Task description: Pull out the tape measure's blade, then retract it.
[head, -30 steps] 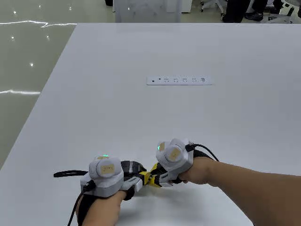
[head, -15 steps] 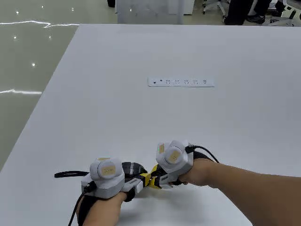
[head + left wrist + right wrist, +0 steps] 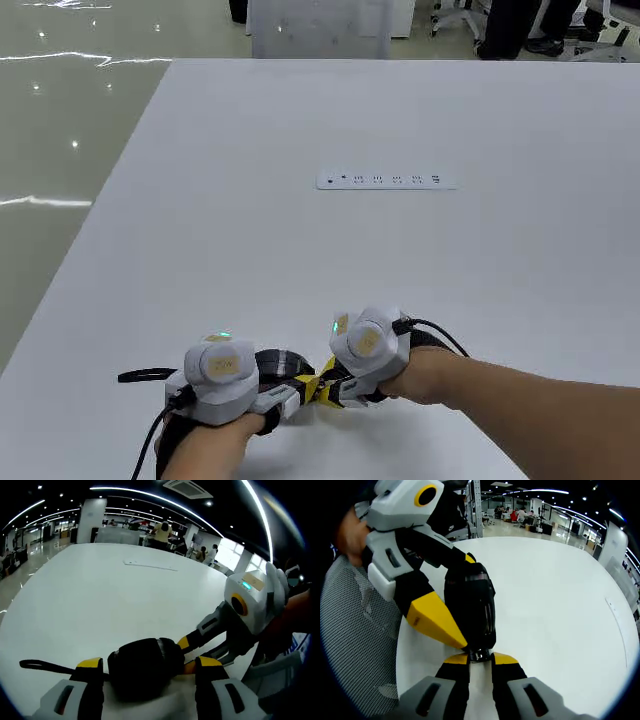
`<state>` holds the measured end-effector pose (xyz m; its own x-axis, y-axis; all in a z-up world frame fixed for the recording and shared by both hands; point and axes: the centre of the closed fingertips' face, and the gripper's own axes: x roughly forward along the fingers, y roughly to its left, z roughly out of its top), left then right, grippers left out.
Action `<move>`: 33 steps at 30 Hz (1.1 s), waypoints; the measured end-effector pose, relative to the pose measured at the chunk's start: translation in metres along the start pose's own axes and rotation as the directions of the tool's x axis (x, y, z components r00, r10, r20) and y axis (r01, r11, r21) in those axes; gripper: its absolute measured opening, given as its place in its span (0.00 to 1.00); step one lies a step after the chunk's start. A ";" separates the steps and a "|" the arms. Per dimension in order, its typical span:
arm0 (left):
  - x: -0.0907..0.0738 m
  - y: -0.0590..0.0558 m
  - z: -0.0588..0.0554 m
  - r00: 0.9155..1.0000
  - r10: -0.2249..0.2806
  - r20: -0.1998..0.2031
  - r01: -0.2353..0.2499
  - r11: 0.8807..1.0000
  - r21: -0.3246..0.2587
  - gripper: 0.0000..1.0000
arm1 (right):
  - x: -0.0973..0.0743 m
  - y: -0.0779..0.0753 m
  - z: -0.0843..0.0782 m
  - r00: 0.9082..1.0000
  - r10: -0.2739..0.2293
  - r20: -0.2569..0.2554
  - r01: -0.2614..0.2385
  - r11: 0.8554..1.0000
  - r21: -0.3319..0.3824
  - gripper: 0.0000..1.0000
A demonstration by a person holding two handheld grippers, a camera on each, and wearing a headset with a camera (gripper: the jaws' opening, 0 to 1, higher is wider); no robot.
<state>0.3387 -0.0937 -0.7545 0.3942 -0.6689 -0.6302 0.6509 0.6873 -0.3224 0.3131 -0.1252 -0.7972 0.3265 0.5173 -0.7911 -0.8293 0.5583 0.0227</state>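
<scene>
I see a broad white table (image 3: pixel 300 150) with a power strip (image 3: pixel 386 181) well beyond both grippers, a glossy floor (image 3: pixel 60 120) off to their left, and an office lit by ceiling strips behind. My left gripper (image 3: pixel 148 662) clamps the black tape measure (image 3: pixel 142 672) between widely set jaws, its strap (image 3: pixel 45 666) trailing left. My right gripper (image 3: pixel 480 658), jaws almost together, pinches the blade tip (image 3: pixel 479 654) right at the case

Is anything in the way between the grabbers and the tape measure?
No, nothing visible. The left gripper holds the black tape measure between its jaws, and the right gripper pinches its front end.
</scene>
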 end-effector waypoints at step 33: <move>-0.085 0.061 0.003 0.984 -0.134 0.114 0.110 0.975 0.195 1.00 | -0.173 -0.018 -0.118 0.911 -0.384 0.153 0.313 0.883 0.349 0.71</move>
<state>0.3469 0.0044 -0.7188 0.3750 -0.7826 -0.4969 0.8040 0.5414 -0.2459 0.2176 -0.3010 -0.7331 0.6849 0.3561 -0.6357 -0.4717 0.8816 -0.0143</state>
